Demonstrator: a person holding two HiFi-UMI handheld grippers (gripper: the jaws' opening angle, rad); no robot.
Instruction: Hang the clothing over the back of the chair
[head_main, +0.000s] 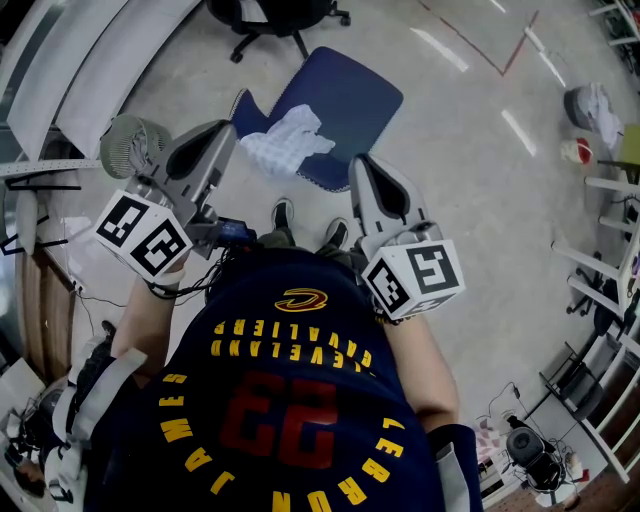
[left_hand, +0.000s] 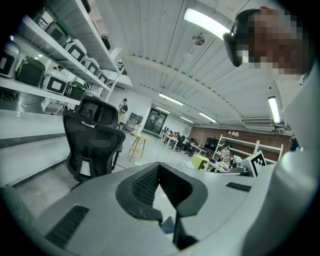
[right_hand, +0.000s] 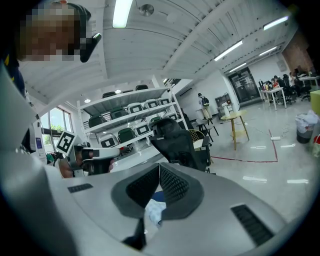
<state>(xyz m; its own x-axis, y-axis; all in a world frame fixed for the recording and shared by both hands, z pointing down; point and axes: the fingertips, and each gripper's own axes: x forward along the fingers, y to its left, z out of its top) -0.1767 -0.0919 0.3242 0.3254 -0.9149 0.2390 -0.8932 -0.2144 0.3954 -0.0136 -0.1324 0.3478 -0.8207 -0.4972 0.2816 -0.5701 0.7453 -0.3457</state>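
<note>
Landmark: we take the blue chair (head_main: 350, 95), which stands on the floor (head_main: 450, 150) ahead of the person's feet.
Task's thing: the white clothing (head_main: 285, 140) lies crumpled on the blue chair, on its left part in the head view. None of it hangs over any edge.
Left gripper (head_main: 229, 130): held above the chair's left edge, well higher than the chair. Its fingers (left_hand: 142, 182) are closed tip to tip with nothing between them.
Right gripper (head_main: 359, 163): held above the chair's near right edge, also well higher than the chair. Its fingers (right_hand: 172, 182) meet at the tips and grip nothing. White cloth and blue chair show only through the gap below them.
Key relation: the clothing lies below and ahead of both pairs of fingers, between the two grippers in the head view.
Long axis: the heap is bunched, and its longer spread runs roughly across the chair from one gripper's side to the other's.
Nearer hand: we judge neither clearly nearer. The left looks slightly closer in the head view.
Chair back: from above we cannot tell it apart from the seat.
Coming move, as we judge it: open the fingers and lower them to the clothing.
</note>
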